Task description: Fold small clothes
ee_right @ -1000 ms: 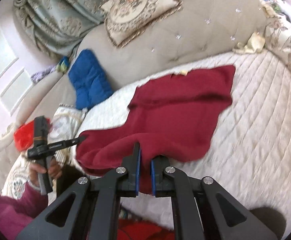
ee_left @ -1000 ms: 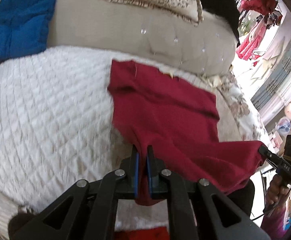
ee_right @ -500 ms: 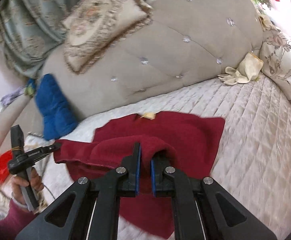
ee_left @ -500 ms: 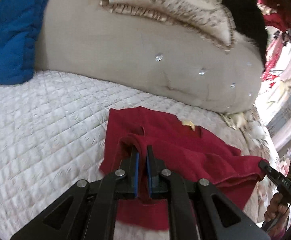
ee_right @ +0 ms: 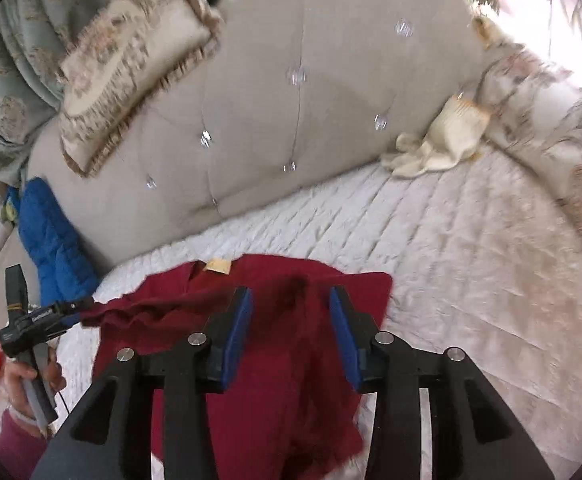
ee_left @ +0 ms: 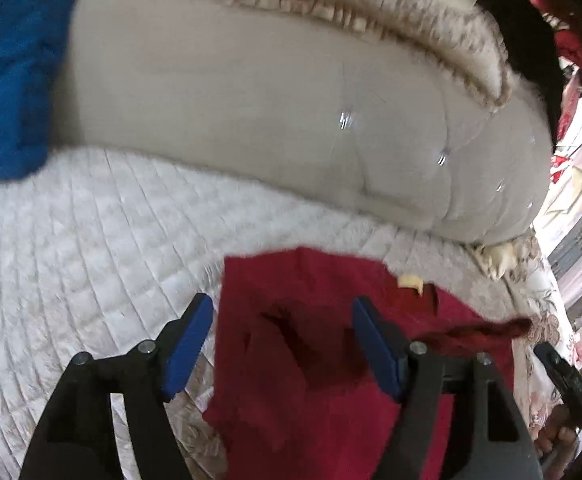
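Note:
A dark red garment (ee_left: 291, 380) lies doubled over on the white quilted bedcover (ee_left: 91, 260), its beige neck label (ee_left: 410, 282) toward the headboard. My left gripper (ee_left: 282, 304) hovers over the garment's left part with its jaws opening wide; the cloth lies loose under them. In the right wrist view my right gripper (ee_right: 290, 294) stands over the garment (ee_right: 283, 380), jaws opening, blue pads clear of the cloth. A raised red fold (ee_right: 139, 308) reaches to the left gripper's tip, seen from the side at the left. The label (ee_right: 219, 266) shows there too.
A tufted beige headboard (ee_left: 251, 120) rises just behind the garment. A blue cushion (ee_left: 7, 80) leans at its left, a fringed patterned pillow (ee_right: 131, 68) sits on top. A cream cloth (ee_right: 439, 148) and floral bolster (ee_right: 551, 100) lie at the right. A hand (ee_right: 23, 376) grips the left tool.
Both grippers carried the garment's near edge forward toward the headboard and laid it over the collar end. Both jaws, shut on the cloth before, now stand apart and the cloth has dropped.

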